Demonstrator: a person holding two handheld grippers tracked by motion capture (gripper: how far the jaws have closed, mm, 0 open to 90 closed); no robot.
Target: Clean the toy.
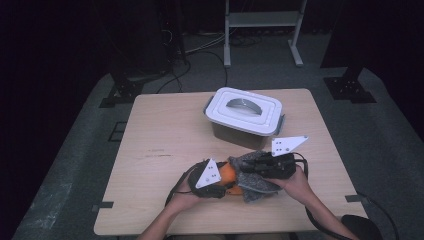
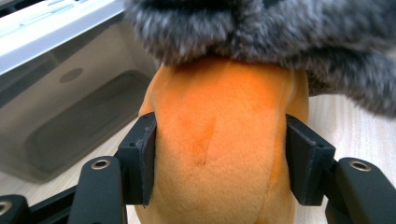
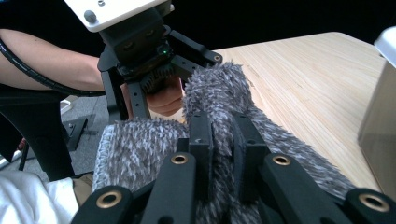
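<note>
Wooden tabletop (image 1: 165, 140) underneath: left gripper (image 2: 219, 158) clamps the orange plush body (image 2: 219, 140); right gripper (image 3: 223, 140) pinches its grey furry cover (image 3: 140, 144). Soft, light, squashy; grip deep folds.

Light wooden table (image 1: 165, 135), lidded grey box (image 1: 243, 118), grey-and-orange plush toy (image 1: 250, 179) near front edge

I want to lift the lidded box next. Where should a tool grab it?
Grip the arched handle recessed in the white lid, coming straight down from above. The lid lies flat and the handle spans a hollow, so the jaws could probably close across it; the box's walls look too wide.
</note>
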